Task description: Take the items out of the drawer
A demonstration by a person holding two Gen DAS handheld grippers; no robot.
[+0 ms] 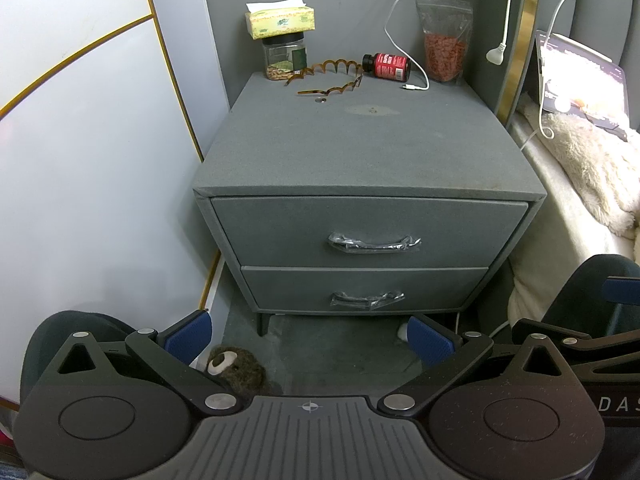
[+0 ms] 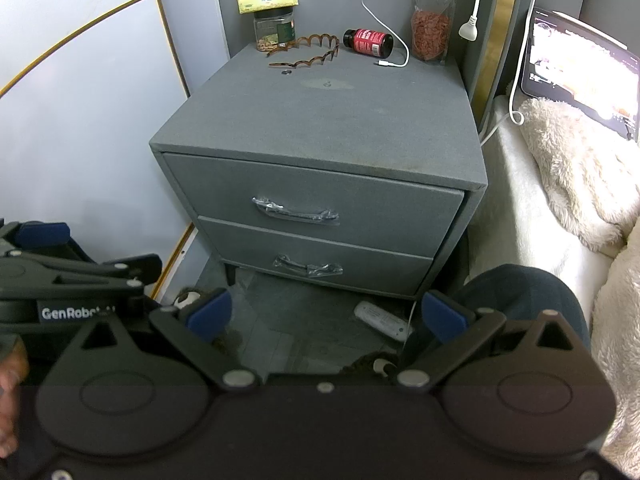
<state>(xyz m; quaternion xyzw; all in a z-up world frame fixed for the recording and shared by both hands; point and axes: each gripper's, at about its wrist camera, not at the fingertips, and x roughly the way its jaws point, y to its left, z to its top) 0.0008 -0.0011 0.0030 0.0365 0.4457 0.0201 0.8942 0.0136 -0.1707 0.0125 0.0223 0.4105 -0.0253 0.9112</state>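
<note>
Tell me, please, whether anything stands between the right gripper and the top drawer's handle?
Nothing visible does. The right gripper is open and held back from the nightstand, with only bare floor between it and the closed top drawer. The handle shows fully, wrapped in plastic film.

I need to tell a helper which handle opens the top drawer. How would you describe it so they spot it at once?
Find the grey fabric nightstand between the white wall panel and the bed. Its front has two closed drawers stacked; the upper drawer is the taller one. Its handle is the curved bar at the centre, wrapped in crinkled clear plastic like the lower handle but sitting above it, nearer the top.
</note>
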